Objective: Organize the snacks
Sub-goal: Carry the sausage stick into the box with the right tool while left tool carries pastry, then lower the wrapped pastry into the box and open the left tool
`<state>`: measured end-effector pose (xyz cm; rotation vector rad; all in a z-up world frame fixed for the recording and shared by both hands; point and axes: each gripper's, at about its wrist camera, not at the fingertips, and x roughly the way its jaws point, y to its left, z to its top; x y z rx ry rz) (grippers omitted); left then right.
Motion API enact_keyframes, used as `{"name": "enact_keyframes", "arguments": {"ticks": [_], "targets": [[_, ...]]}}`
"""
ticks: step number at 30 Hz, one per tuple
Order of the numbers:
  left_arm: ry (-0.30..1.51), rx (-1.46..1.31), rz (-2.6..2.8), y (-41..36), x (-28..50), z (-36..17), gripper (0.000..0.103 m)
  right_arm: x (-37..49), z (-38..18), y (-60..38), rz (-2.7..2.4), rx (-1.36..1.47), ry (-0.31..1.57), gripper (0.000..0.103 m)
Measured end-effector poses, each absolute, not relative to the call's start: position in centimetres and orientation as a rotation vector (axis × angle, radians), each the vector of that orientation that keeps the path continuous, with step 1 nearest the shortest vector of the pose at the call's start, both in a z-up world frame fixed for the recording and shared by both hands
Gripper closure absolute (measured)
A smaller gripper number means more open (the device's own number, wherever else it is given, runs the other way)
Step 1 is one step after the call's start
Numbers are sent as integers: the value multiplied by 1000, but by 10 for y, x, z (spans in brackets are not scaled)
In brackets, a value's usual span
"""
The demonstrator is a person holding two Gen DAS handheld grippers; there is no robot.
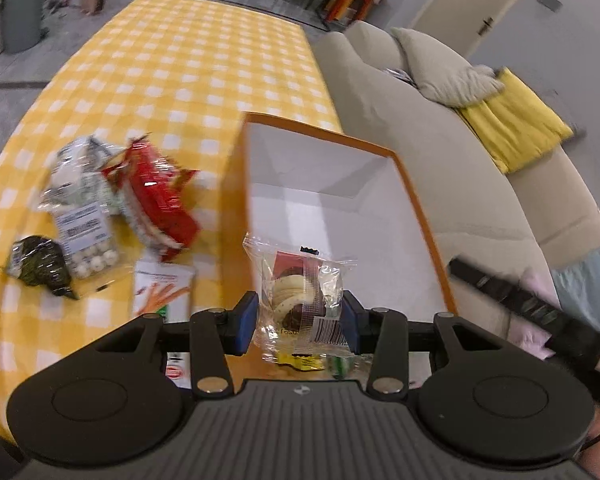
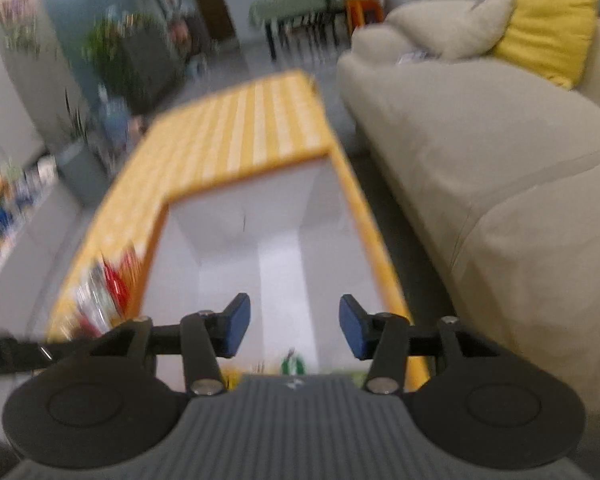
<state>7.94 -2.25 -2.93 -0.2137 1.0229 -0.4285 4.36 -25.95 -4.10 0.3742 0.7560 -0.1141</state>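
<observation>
My left gripper is shut on a clear packet of round cookies, held over the near end of an orange box with a white inside. Left of the box on the yellow checked tablecloth lie a red snack bag, a clear bag of white balls, a dark green packet and a white packet with orange sticks. My right gripper hangs open over the same box, nothing between its blue pads; a green-marked packet peeks out below. The right wrist view is blurred.
A beige sofa with a yellow cushion runs along the right of the table. The other gripper's black arm crosses the lower right of the left wrist view. A grey bin stands far left on the floor.
</observation>
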Motion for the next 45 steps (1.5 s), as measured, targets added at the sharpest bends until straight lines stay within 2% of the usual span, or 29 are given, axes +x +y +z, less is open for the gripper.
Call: {"name": "enact_keyframes", "arguments": {"ticks": [1,6,19,38,45], "targets": [[1027,-197,-446,-31,78,-29,54,34,-33,-268,-122,387,716,45],[1100,-150,-492,-76,83,-41,54,8,-19,-300,-161,445,613,45],[1240,-79,-465,-168,125,-111,54,-8,-46,-342,-236,591,620,44],[1303,-33,-452,-190,141,-139,54,17,-69,-335,-259,565,712,44],[1307,-4,-447,-194,141,-139,49,19,-76,-334,-290,555,728,44]]}}
